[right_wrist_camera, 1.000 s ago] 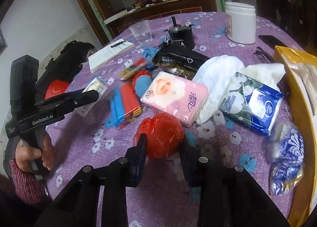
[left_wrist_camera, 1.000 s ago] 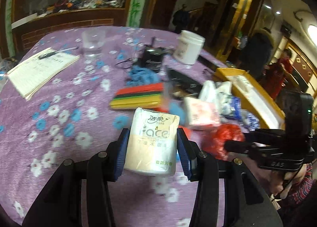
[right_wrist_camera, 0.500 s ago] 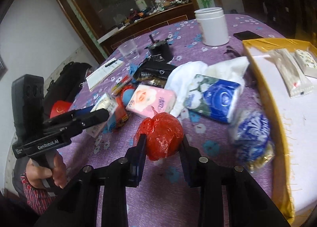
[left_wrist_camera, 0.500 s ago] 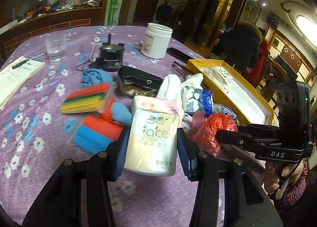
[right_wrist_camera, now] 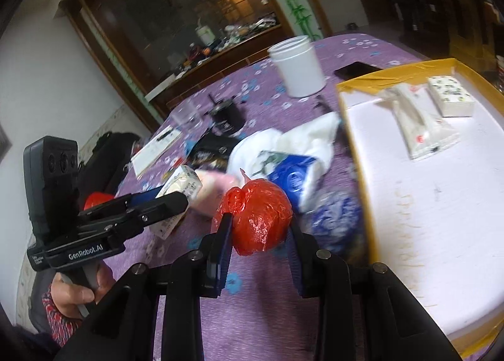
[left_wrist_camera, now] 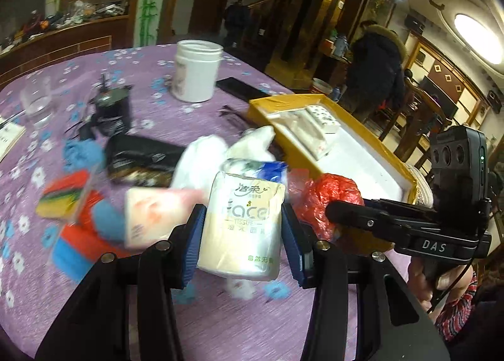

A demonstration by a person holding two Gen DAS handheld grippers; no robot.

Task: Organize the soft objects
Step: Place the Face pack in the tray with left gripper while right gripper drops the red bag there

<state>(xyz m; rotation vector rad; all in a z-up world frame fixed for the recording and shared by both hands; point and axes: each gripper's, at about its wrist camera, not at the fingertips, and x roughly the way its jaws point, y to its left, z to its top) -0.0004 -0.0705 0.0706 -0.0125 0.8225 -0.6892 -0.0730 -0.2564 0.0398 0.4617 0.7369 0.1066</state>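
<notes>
Yellow tray (right_wrist_camera: 352,128) floor mostly bare; two tissue packs (right_wrist_camera: 422,121) fill its far end; clutter crowds its left rim.

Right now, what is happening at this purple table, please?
A person holds a two-finger gripper in each hand. The left gripper is clamped on a cream plastic-wrapped pack of face tissue, and the right gripper is clamped on a crumpled red plastic bag. Both are held above the purple flowered tablecloth, beside a yellow-rimmed shallow box with a white floor, where two tissue packs already lie. More soft packs are left in a pile on the cloth.
</notes>
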